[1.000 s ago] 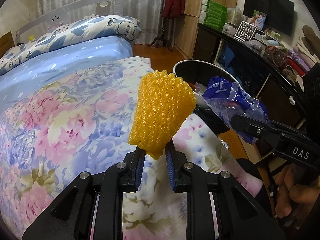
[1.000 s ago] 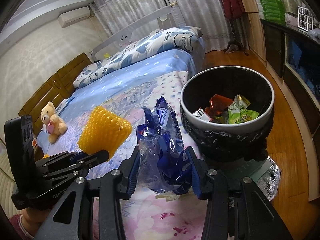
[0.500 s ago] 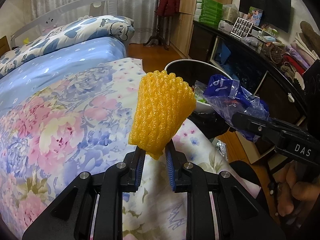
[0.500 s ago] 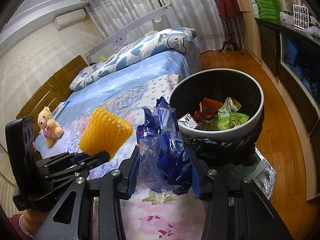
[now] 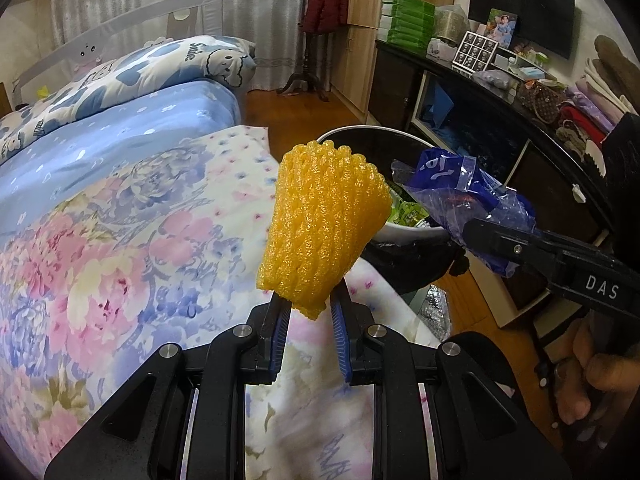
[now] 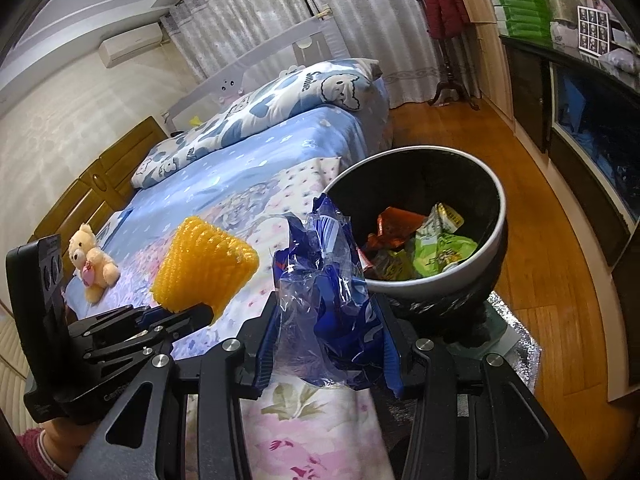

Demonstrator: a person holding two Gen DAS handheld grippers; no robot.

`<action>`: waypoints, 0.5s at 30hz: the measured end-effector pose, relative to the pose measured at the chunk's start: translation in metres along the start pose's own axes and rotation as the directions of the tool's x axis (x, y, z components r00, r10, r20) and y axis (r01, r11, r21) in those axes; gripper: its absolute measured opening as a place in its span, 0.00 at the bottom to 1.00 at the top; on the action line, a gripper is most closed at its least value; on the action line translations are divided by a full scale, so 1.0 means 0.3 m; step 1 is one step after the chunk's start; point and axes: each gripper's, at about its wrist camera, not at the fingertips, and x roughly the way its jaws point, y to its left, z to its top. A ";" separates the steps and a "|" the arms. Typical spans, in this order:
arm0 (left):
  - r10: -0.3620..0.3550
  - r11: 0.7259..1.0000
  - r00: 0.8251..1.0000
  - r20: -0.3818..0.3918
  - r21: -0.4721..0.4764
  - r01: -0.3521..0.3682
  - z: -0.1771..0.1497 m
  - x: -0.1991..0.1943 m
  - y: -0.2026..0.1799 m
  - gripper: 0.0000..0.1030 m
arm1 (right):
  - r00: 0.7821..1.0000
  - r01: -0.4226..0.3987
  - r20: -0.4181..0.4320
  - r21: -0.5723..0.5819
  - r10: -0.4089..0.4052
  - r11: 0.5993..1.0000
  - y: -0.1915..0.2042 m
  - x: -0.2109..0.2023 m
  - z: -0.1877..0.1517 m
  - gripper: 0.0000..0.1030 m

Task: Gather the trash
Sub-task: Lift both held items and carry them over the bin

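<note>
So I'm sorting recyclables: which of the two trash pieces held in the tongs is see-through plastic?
The blue wrapper in the right tongs: crinkly, partly clear film. The other, in the left tongs, is an opaque yellow foam net.

Yellow foam fruit net (image 5: 326,224), tube-shaped, ribbed mesh, stands upright, pinched at its lower end, flaring toward the top, above the floral bedspread. Blue and clear plastic bag (image 6: 328,300), crumpled, white print on the blue part, upright, squeezed at both sides, just beside the bin rim. Trash bin (image 6: 494,236), round, white rim, black liner, on the floor beside the bed, holding orange and green snack wrappers (image 6: 436,246).
</note>
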 end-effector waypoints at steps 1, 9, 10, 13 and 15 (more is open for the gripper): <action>-0.001 1.000 1.000 0.001 0.003 0.001 0.005 0.002 -0.004 0.18 | 1.000 0.004 0.000 0.001 -0.004 1.000 -0.007 0.000 0.006 0.43; -0.006 1.000 1.000 0.006 0.022 0.006 0.057 0.028 -0.038 0.18 | 1.000 0.028 -0.003 0.007 -0.028 1.000 -0.055 0.002 0.058 0.43; -0.005 1.000 1.000 0.006 0.026 0.005 0.062 0.030 -0.042 0.18 | 0.999 0.032 -0.007 0.008 -0.032 0.999 -0.061 0.005 0.063 0.43; -0.001 0.999 1.000 0.004 0.037 0.000 0.075 0.040 -0.053 0.18 | 0.999 0.043 -0.011 0.009 -0.043 0.999 -0.074 0.012 0.077 0.43; 0.002 0.999 1.000 0.002 0.045 -0.002 0.083 0.048 -0.061 0.18 | 0.999 0.048 -0.013 0.004 -0.048 0.999 -0.079 0.013 0.084 0.43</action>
